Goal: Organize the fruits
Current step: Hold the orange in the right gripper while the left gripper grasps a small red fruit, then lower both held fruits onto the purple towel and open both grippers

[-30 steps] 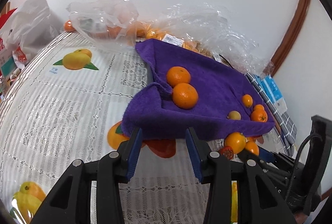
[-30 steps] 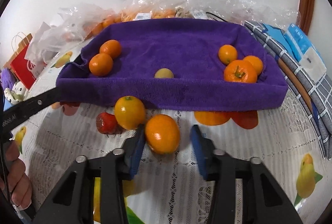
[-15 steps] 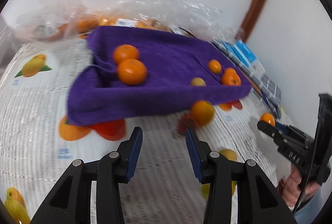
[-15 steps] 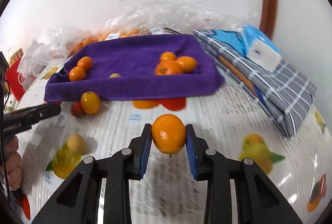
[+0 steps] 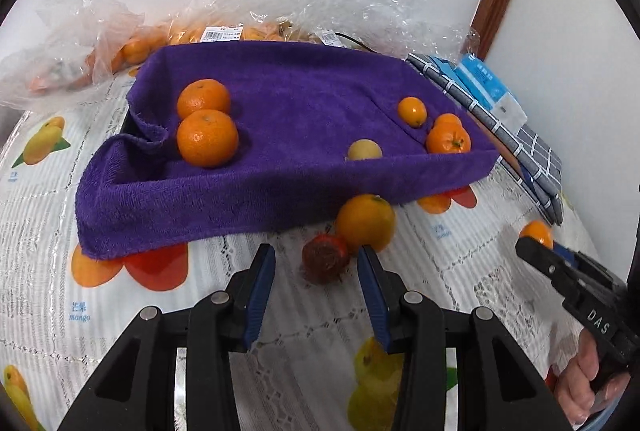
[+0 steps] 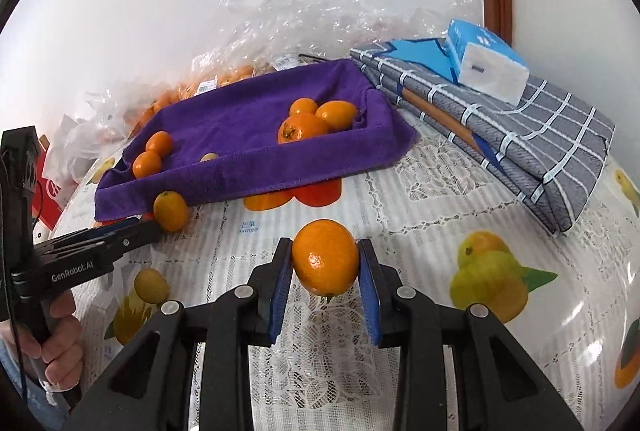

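Observation:
A tray lined with a purple towel point(image 5: 304, 87) point(image 6: 240, 111) holds two oranges at its left point(image 5: 207, 143), a pale small fruit point(image 5: 364, 150) and several oranges at its right point(image 5: 448, 140) point(image 6: 302, 127). My left gripper point(image 5: 316, 263) is open, just before a dark red fruit point(image 5: 325, 258) and a yellow-orange fruit point(image 5: 365, 223) point(image 6: 171, 210) lying on the table. My right gripper point(image 6: 325, 259) is shut on an orange point(image 6: 325, 256) and holds it above the table; it also shows at the right of the left wrist view point(image 5: 537, 231).
Clear plastic bags of oranges point(image 5: 280, 3) lie behind the tray. A folded grey checked cloth point(image 6: 520, 119) with a blue tissue pack point(image 6: 484, 63) lies at the right. The tablecloth has printed fruit pictures point(image 6: 488, 279). A small yellow fruit point(image 6: 151, 285) lies near the left hand.
The right gripper closed on the orange, lifted it and swung right, away from the tray. The left gripper moved right, closer to the red fruit and yellow-orange fruit.

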Demonstrator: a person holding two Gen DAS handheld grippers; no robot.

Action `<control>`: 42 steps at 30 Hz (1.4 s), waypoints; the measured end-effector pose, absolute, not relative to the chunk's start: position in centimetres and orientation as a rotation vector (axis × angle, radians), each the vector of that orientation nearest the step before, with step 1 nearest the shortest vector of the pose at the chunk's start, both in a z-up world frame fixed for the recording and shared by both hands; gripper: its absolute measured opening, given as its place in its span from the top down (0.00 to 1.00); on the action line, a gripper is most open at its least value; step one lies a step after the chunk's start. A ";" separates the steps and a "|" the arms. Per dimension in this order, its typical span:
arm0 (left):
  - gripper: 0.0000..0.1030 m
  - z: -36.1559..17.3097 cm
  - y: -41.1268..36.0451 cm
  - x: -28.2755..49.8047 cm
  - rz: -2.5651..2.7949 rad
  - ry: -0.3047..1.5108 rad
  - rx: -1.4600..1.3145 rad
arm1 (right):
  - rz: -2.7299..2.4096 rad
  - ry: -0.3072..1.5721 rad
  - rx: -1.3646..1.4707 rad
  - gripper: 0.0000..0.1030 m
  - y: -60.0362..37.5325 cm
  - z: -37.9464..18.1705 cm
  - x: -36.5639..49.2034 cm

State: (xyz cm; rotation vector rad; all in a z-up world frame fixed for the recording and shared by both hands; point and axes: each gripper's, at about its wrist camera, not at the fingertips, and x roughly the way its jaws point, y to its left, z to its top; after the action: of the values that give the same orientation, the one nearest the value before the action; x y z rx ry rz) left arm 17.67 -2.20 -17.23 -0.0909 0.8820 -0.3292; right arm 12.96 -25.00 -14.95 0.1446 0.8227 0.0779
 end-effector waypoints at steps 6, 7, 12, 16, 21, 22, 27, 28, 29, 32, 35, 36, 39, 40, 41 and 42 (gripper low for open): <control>0.75 -17.2 -2.3 18.1 -0.377 0.878 -0.137 | 0.078 0.830 0.123 0.69 -24.5 -15.0 13.0; 0.77 -17.2 -2.3 18.0 -0.389 0.873 -0.141 | 0.074 0.832 0.123 0.69 -24.6 -15.1 13.1; 0.77 -16.9 -1.7 17.7 -0.394 0.848 -0.180 | 0.055 0.835 0.122 0.69 -24.7 -15.1 13.1; 0.77 -16.9 -1.5 17.7 -0.383 0.844 -0.186 | 0.059 0.843 0.108 0.69 -24.4 -15.2 13.2; 0.77 -16.6 -1.6 17.4 -0.389 0.832 -0.180 | 0.051 0.851 0.090 0.69 -24.1 -15.4 13.3; 0.77 -16.5 -1.5 17.3 -0.393 0.823 -0.186 | 0.048 0.851 0.090 0.69 -24.2 -15.3 13.3; 0.77 -15.6 -0.8 16.7 -0.420 0.767 -0.232 | 0.032 0.841 0.102 0.69 -24.6 -15.2 13.1; 0.77 -15.4 -0.7 16.6 -0.423 0.761 -0.241 | 0.030 0.839 0.106 0.69 -24.6 -15.2 13.0; 0.77 -15.4 -0.6 16.6 -0.424 0.757 -0.246 | 0.031 0.838 0.108 0.69 -24.7 -15.2 13.0; 0.77 -15.1 -0.2 16.4 -0.420 0.738 -0.263 | 0.031 0.835 0.111 0.69 -24.8 -15.2 13.0; 0.77 -15.3 0.1 16.6 -0.408 0.741 -0.277 | 0.031 0.839 0.110 0.69 -24.8 -15.2 13.0; 0.77 -15.3 0.3 16.7 -0.407 0.743 -0.288 | 0.031 0.838 0.110 0.69 -24.8 -15.2 13.0; 0.77 -15.4 0.9 16.8 -0.396 0.743 -0.316 | 0.025 0.832 0.118 0.69 -25.0 -15.1 12.9; 0.77 -15.4 1.1 16.7 -0.390 0.744 -0.323 | 0.023 0.832 0.122 0.69 -25.1 -15.1 12.9; 0.77 -15.5 1.2 16.7 -0.385 0.745 -0.330 | 0.022 0.832 0.125 0.69 -25.2 -15.2 12.9; 0.77 -15.5 1.4 16.8 -0.379 0.746 -0.340 | 0.021 0.833 0.128 0.69 -25.2 -15.2 13.0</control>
State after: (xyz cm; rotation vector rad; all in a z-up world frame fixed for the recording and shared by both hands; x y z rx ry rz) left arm 16.79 1.45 -15.47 -0.3399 0.7463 -0.3791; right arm 12.96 -25.19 -15.18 0.1278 0.8334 0.0213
